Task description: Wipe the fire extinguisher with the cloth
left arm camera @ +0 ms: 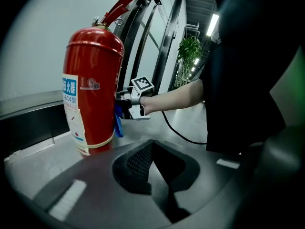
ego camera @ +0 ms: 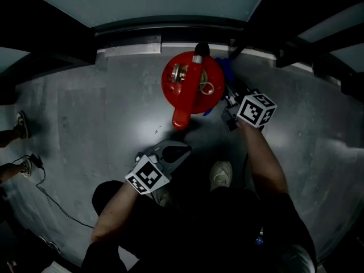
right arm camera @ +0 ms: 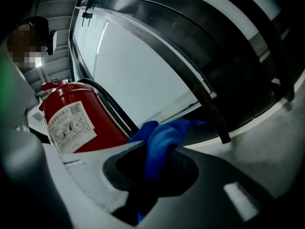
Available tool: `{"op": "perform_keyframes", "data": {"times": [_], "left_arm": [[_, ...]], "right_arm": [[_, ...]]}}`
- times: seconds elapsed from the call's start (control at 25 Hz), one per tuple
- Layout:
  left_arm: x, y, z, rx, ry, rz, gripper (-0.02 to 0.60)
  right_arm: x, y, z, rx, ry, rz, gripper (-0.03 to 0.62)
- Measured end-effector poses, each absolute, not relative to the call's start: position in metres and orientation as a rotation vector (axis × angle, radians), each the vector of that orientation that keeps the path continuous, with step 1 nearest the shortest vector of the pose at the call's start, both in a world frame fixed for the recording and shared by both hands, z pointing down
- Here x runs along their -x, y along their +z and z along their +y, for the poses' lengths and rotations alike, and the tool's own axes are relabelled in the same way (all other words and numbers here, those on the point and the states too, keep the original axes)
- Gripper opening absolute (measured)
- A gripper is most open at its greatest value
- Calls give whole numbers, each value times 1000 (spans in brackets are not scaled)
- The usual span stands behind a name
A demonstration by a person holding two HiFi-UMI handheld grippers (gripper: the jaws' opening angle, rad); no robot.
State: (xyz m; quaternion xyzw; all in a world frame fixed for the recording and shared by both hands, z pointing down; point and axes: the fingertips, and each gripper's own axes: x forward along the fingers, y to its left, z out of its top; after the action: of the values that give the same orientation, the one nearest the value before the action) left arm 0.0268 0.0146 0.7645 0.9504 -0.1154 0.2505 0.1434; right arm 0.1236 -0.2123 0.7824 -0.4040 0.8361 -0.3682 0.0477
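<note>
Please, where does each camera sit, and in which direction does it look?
Head view: on the person's head, looking steeply down on the fire extinguisher and floor; both forearms and a shoe show.
Left gripper view: on the left tongs, shut and empty, facing the extinguisher's side; the right forearm and right tongs show.
Right gripper view: on the right tongs, looking past the clamped blue cloth at the extinguisher.
Shared: all views show the extinguisher.

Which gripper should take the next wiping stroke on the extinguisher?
Right. The right gripper is shut on the cloth at the extinguisher's side; the left gripper is shut, empty, and farther back.
</note>
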Motion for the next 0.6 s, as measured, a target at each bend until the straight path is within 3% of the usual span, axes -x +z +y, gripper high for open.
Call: {"op": "perform_keyframes", "data": {"times": [0.6], "left_arm": [[-14, 773, 35, -2688, 820, -285, 8]], "right_arm": [[-129, 861, -221, 1378, -1395, 2347, 61]]}}
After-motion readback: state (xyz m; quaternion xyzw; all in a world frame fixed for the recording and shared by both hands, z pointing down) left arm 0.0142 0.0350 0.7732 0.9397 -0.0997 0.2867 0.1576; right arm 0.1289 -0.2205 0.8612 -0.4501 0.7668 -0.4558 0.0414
